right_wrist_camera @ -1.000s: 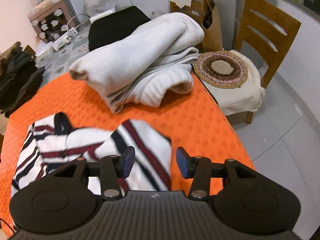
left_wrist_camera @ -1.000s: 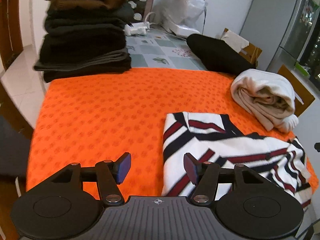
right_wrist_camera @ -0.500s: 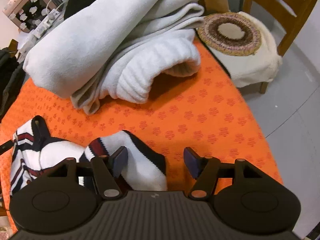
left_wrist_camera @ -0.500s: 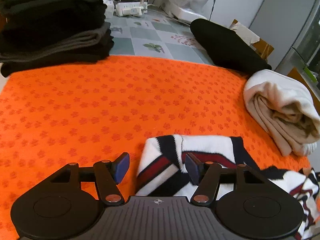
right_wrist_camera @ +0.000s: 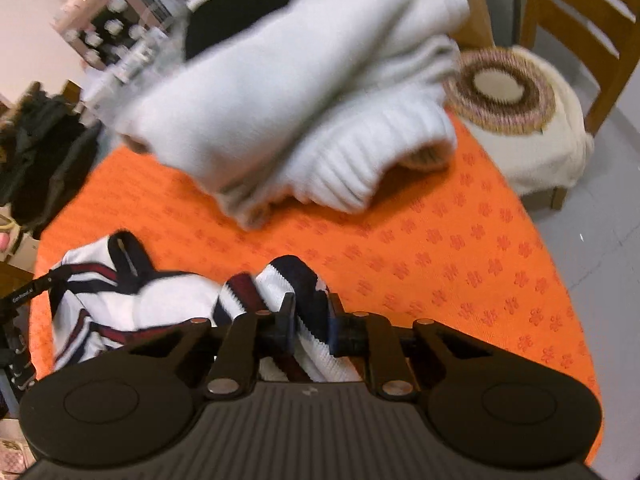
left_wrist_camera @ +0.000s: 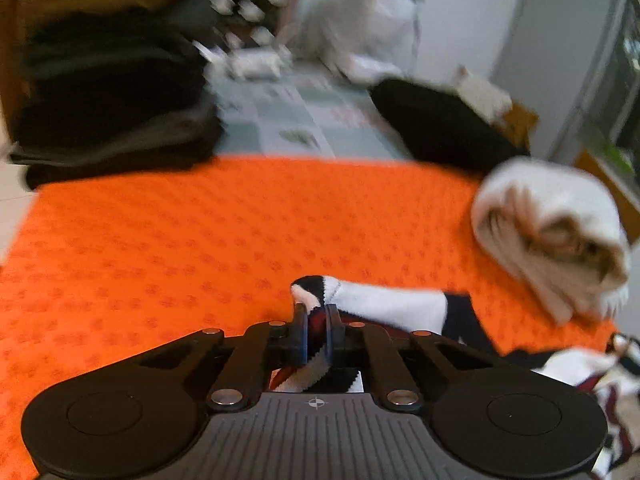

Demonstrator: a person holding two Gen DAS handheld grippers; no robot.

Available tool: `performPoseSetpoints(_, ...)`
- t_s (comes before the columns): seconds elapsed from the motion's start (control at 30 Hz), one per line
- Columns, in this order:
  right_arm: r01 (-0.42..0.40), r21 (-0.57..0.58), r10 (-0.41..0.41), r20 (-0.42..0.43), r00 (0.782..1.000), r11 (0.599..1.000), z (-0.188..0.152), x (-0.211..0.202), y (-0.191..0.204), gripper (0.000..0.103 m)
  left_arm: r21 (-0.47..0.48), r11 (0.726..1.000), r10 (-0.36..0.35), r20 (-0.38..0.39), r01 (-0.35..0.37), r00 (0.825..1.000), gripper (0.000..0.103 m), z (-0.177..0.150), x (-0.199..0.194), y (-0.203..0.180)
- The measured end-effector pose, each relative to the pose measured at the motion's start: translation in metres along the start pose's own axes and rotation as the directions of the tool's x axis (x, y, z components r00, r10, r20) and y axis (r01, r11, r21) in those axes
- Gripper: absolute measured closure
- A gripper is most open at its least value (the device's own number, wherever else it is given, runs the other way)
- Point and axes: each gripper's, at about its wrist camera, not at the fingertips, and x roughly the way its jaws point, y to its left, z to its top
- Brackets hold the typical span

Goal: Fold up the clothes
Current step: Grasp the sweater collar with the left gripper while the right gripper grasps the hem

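Striped knit sweater (left_wrist_camera: 394,307), white with navy and dark red bands, lies bunched at the lower part of both views on the orange patterned cloth (left_wrist_camera: 208,240) that covers the bench; in the right wrist view its body (right_wrist_camera: 132,304) spreads at lower left, with a folded edge rising toward the middle.

Beyond it, a bulky cream-white ribbed sweater (right_wrist_camera: 304,104), loosely rolled, fills the upper middle of the right wrist view and sits at right of the left wrist view, apart from the striped one. A stack of folded dark clothes (left_wrist_camera: 112,92), with a brown piece on top, stands at upper left of the left wrist view at the far edge of the orange cloth. A black cushion-like bundle (left_wrist_camera: 436,124) lies at upper right of centre. A wooden chair (right_wrist_camera: 580,20) with a round woven mat (right_wrist_camera: 500,88) on its seat stands at upper right of the right wrist view.

The left gripper (left_wrist_camera: 316,330) has its fingers together, clamped on a corner of the striped sweater. The right gripper (right_wrist_camera: 310,326) has its fingers closing on another fold of it, the fabric pinched between them.
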Motion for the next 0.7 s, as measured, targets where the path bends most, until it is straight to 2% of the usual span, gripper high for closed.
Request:
performPoseSetpoints(0.1, -0.038, -0.035, 0.040, 0.054, 0.998, 0.999, 0.002, -0.024, 0.017, 0.087, -0.042, 0.998, 0.050, 0.085, -0.046, 0.995, 0.093, 0.001, -0.045, 0.009)
performPoseSetpoints(0.2, -0.079, -0.098, 0.089, 0.110, 0.990, 0.992, 0.007, -0.045, 0.041, 0.088, -0.074, 0.992, 0.115, 0.169, -0.104, 0.979, 0.094, 0.003, -0.092, 0.017)
performPoseSetpoints(0.33, -0.136, -0.196, 0.171, 0.172, 0.970, 0.971, 0.020, -0.068, 0.076, 0.088, -0.118, 0.978, 0.201, 0.272, -0.174, 0.941, 0.094, 0.014, -0.144, 0.029)
performPoseSetpoints(0.43, -0.186, -0.276, 0.249, 0.216, 0.944, 0.943, 0.034, -0.081, 0.105, 0.089, -0.137, 0.966, 0.251, 0.314, -0.218, 0.916, 0.094, 0.028, -0.164, 0.040)
performPoseSetpoints(0.53, -0.215, -0.339, 0.300, 0.222, 0.928, 0.916, 0.050, -0.073, 0.127, 0.088, -0.156, 0.952, 0.301, 0.303, -0.264, 0.904, 0.094, 0.035, -0.159, 0.058)
performPoseSetpoints(0.6, -0.222, -0.381, 0.320, 0.216, 0.922, 0.898, 0.058, -0.058, 0.139, 0.088, -0.166, 0.947, 0.312, 0.263, -0.276, 0.913, 0.093, 0.035, -0.143, 0.074)
performPoseSetpoints(0.7, -0.222, -0.431, 0.324, 0.179, 0.929, 0.875, 0.065, -0.017, 0.150, 0.085, -0.178, 0.939, 0.321, 0.146, -0.294, 0.936, 0.090, 0.023, -0.102, 0.098)
